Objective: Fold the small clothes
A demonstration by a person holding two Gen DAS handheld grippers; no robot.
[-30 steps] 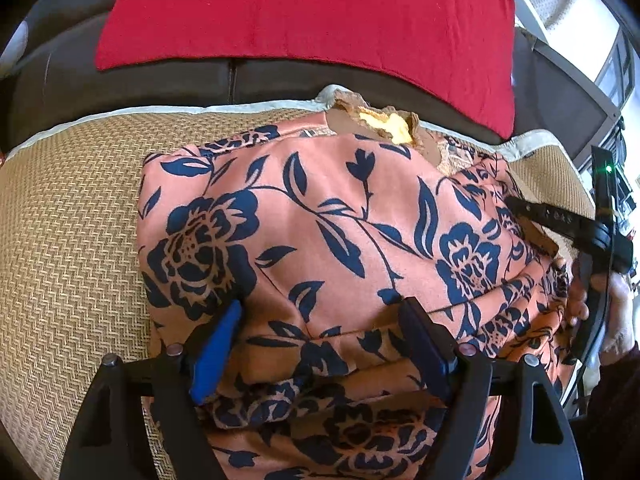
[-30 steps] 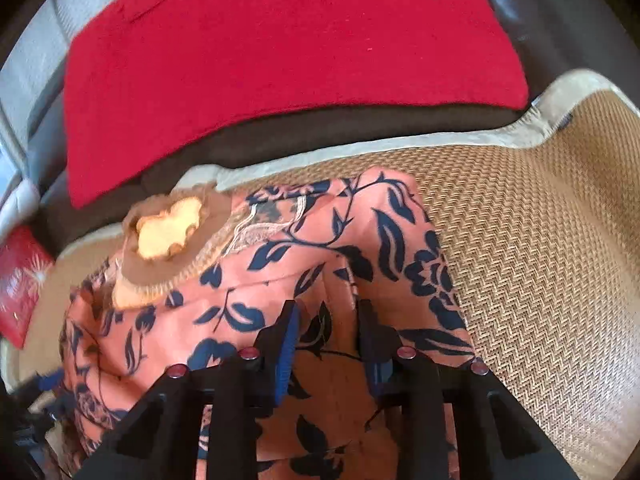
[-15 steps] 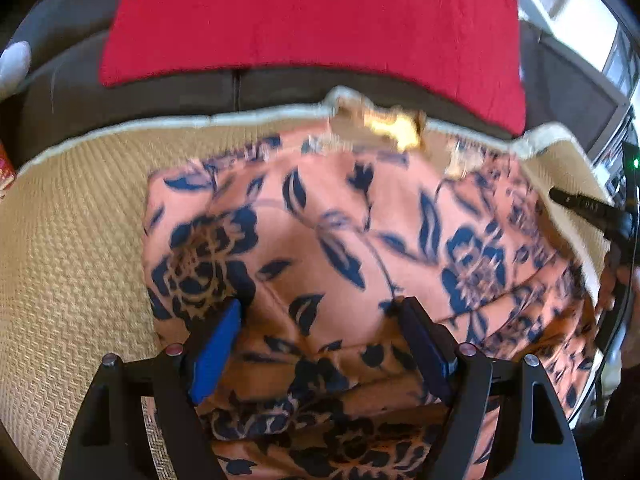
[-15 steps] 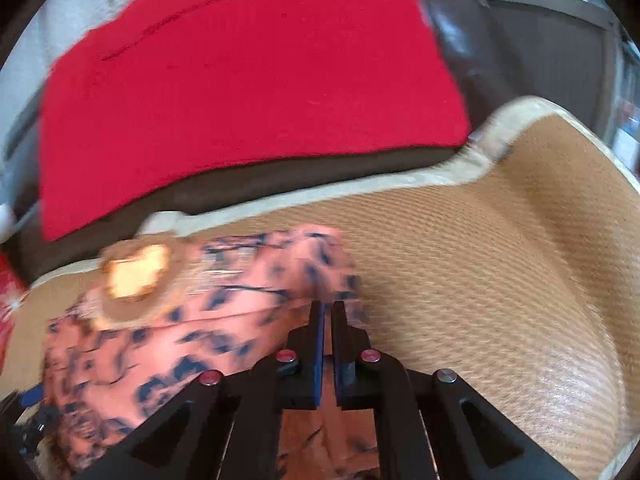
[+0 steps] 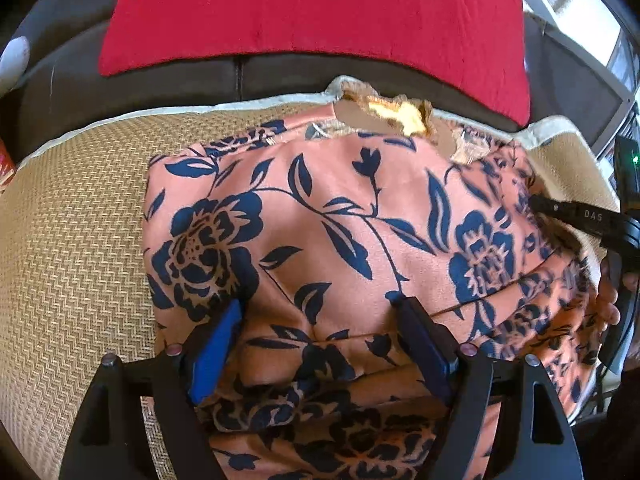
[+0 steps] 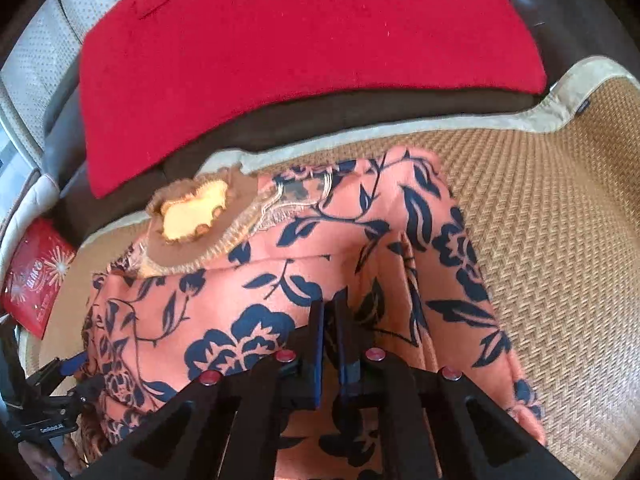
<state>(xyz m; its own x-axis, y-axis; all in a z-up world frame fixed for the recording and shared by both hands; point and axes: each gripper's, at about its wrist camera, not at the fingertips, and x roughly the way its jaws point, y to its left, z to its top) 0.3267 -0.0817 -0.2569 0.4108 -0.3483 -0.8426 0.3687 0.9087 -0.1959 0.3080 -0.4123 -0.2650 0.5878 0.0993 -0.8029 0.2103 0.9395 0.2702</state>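
Observation:
An orange garment with a dark blue flower print (image 5: 328,232) lies bunched on a woven tan mat (image 5: 72,240). It also fills the right wrist view (image 6: 248,292). A brown and yellow patch (image 6: 192,212) shows at its far edge. My left gripper (image 5: 320,312) is open, its fingers spread over the near folds of the garment. My right gripper (image 6: 329,316) is shut on a fold of the garment near its right side. The right gripper's tip also shows at the right edge of the left wrist view (image 5: 576,216).
A red cushion (image 5: 312,16) leans on the dark brown sofa back (image 5: 280,76) behind the mat. A red printed packet (image 6: 36,276) lies at the mat's left edge. Bare mat (image 6: 560,240) lies to the right of the garment.
My right gripper closed from open onto a fold of the garment and shifted with it. My left gripper stayed open in nearly the same place over the cloth.

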